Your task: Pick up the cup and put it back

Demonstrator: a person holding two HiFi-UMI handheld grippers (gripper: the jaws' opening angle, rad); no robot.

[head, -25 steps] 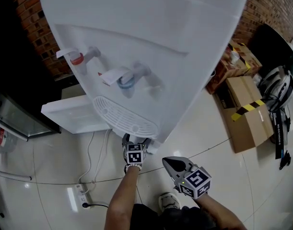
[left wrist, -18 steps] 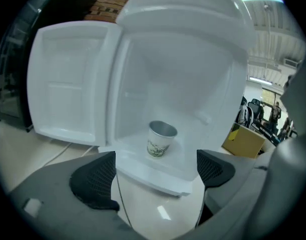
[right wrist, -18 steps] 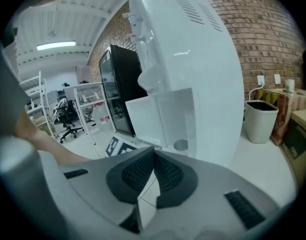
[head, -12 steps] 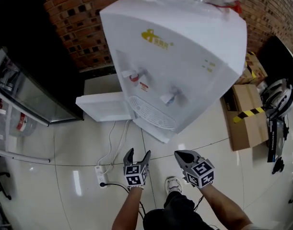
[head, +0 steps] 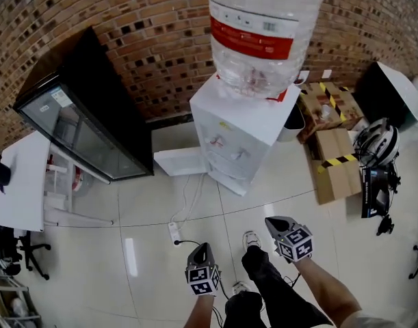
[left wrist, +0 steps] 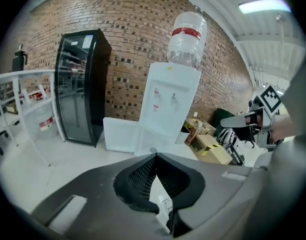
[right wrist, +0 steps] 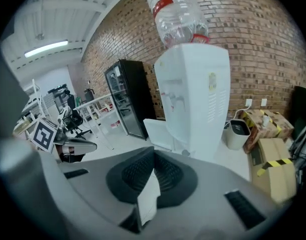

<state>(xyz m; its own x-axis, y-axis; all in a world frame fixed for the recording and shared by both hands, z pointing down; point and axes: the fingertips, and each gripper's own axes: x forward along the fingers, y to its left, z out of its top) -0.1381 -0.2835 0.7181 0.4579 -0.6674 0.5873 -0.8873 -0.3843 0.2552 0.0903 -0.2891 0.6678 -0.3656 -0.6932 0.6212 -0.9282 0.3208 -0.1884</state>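
Note:
No cup shows in any view. The white water dispenser (head: 241, 137) with a clear bottle (head: 263, 33) on top stands against the brick wall, well ahead of both grippers. My left gripper (head: 201, 249) is low over the floor, jaws shut with nothing between them; its closed tip (left wrist: 154, 157) points toward the dispenser (left wrist: 168, 104). My right gripper (head: 272, 222) is also shut and empty, its tip (right wrist: 151, 152) facing the dispenser (right wrist: 193, 99). Each gripper shows in the other's view: the right gripper (left wrist: 234, 121) and the left gripper (right wrist: 86, 145).
A black glass-door fridge (head: 85, 128) stands left of the dispenser, with a white panel (head: 181, 161) on the floor between them. Cardboard boxes (head: 335, 166), a helmet (head: 373, 142) and a bin (head: 294, 121) lie to the right. A power strip (head: 174, 232) lies on the tiles.
The person has stepped back from the dispenser, which is now far off. The left gripper's jaws, open before, have shut. Both grippers hang lower, away from the drip tray.

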